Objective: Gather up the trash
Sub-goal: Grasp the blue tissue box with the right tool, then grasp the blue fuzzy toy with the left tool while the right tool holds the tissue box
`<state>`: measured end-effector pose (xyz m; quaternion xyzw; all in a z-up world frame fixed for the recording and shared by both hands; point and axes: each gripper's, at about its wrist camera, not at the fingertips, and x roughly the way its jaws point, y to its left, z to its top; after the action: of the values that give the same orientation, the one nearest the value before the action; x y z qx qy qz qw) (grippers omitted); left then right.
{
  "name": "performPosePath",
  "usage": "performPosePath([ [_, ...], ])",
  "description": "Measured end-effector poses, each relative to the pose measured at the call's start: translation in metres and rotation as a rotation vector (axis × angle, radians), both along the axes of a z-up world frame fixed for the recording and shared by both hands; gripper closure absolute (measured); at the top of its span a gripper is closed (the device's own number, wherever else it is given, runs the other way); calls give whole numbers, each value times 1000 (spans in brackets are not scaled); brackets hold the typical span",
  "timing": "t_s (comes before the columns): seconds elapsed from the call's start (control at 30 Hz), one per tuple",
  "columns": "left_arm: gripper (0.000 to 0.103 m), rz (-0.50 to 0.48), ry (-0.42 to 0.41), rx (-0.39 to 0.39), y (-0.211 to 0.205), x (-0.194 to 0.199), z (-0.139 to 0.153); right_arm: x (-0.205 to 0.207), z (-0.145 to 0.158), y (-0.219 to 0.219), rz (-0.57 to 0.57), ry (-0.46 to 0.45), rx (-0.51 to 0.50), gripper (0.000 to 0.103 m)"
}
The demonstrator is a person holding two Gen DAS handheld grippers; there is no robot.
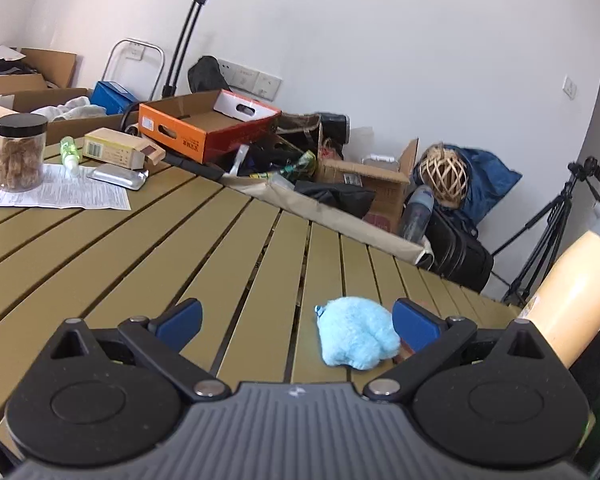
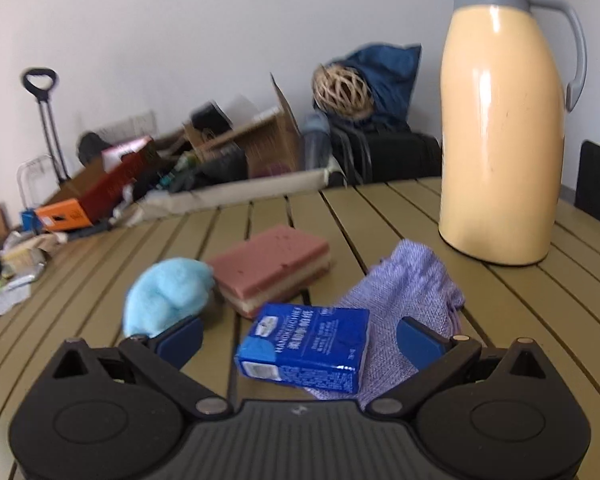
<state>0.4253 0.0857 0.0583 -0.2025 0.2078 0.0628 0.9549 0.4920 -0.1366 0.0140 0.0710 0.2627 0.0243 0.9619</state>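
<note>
The left gripper [image 1: 298, 322] had its fingers [image 1: 180, 322] spread wide and empty, hovering low over the bench [image 1: 140, 248]. A pale blue fluffy wad [image 1: 356, 334] lay on the slats just inside the right finger, at about two o'clock from the gripper's middle. That offset suggested the gripper was lined up to straddle it, though whether wad and finger touched could not be told.

The right gripper [image 2: 300, 340] was likewise wide open and held nothing. Its fingers [image 2: 418, 342] flanked a blue tissue packet [image 2: 304, 354], which sat at twelve o'clock between them with one end propped on a crumpled purple cloth [image 2: 416, 280], so it lay tilted. That was probably the piece the right gripper meant to take.

Farther out in the right wrist view, the blue wad sat at ten o'clock, beside the left finger. A pink sponge [image 2: 272, 268] lay just behind it at twelve o'clock, and a cream flask [image 2: 500, 128] stood upright at two o'clock, well clear of the grasp.

In the left wrist view, at ten o'clock across the bench, stood a jar [image 1: 20, 152], a printed sheet [image 1: 68, 192], a small green bottle [image 1: 69, 154], a cardboard packet [image 1: 120, 150] and a foil pouch [image 1: 118, 178]. Beyond the far edge cartons were heaped against the wall. No bin showed in either view, so where the trash would go remained unclear.
</note>
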Motion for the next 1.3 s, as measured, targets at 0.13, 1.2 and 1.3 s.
performPosePath([
  [0.13,0,-38,42,32,-3,10,-8,15,-3,3,-13,44,-7,0],
  [1.2,0,-109,178,157,-44,35,-20,-7,20,-62,-33,-99,163,29],
  [1.3,0,-107,197,228,-59,53,-15,-8,21,-78,-48,-108,182,29],
])
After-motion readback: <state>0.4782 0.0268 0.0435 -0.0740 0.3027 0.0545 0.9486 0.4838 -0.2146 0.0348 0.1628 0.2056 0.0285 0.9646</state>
